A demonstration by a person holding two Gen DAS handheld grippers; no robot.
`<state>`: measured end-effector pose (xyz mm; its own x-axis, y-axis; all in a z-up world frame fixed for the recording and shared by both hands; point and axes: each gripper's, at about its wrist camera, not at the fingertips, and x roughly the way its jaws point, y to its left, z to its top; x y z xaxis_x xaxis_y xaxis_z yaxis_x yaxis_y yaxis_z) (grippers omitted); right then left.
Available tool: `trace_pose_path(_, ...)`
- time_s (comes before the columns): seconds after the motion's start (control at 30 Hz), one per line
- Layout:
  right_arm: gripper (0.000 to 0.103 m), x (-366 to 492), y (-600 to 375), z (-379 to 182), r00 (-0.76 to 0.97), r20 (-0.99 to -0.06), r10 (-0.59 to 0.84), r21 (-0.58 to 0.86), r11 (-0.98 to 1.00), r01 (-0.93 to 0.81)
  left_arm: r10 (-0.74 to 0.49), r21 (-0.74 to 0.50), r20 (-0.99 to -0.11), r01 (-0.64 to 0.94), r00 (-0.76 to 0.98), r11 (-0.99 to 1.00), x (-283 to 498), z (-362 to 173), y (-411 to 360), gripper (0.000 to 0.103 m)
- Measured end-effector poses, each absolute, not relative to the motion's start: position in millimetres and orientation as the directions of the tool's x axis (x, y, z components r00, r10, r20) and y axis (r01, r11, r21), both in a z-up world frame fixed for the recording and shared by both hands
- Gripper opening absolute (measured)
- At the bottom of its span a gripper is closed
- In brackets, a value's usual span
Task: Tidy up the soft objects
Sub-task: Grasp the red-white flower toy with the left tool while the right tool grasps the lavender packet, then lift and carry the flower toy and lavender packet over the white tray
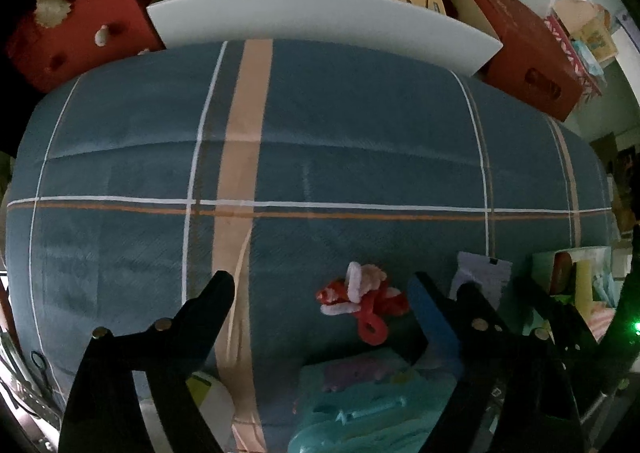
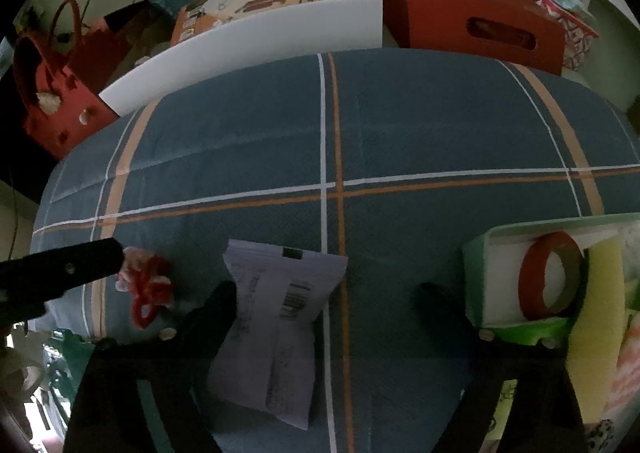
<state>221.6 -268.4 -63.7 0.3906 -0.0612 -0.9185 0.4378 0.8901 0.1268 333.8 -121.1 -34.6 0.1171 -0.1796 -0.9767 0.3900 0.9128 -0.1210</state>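
Both tongs (image 1: 320,293) (image 2: 324,297) apart, empty; packet (image 2: 276,329) print dim, illegible.

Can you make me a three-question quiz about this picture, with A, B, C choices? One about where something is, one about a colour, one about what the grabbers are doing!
1. Where does the fuzzy pipe-cleaner toy lie?
A. on the blue plaid cloth
B. in the red box
C. on the white board

2. What colour is the tape roll in the green box?
A. blue
B. red
C. black

3. How stands the right gripper over the white packet?
A. shut on it
B. out of sight
C. open

Answers:
1 A, it rests on the cloth.
2 B, its outside is red.
3 C, the fingers stand wide apart.
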Motion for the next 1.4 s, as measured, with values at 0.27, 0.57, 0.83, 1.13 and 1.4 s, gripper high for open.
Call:
trace_pose_path(0.27, 0.078, 216, -273, -60, 0.401, -0.915, -0.046, 0.149, 0.885, 0.441, -0.178, -0.147, -0.983, 0.412, 0.04, 0.899, 331, -48, -131, 0.066)
trace_pose_path(0.57, 0.063, 216, -261, -63, 0.406, -0.914, -0.008, 0.179, 0.89, 0.42, -0.179, -0.169, -0.984, 0.401, -0.013, 0.9, 335, -55, -128, 0.052)
trace_pose_path(0.83, 0.047, 213, -256, -65, 0.423, -0.904, 0.066, 0.251, 0.882, 0.398, -0.232, -0.229, -0.972, 0.373, -0.039, 0.899, 329, -58, -127, 0.037)
trace_pose_path(1.13, 0.045, 202, -257, -48, 0.484, -0.871, 0.086, 0.31, 0.86, 0.406, -0.309, -0.281, -0.95, 0.309, 0.046, 0.909, 321, -37, -101, 0.025)
trace_pose_path(1.4, 0.045, 182, -263, -18, 0.534, -0.844, 0.043, 0.309, 0.853, 0.42, -0.353, -0.31, -0.926, 0.267, 0.132, 0.913, 310, -12, -81, 0.015)
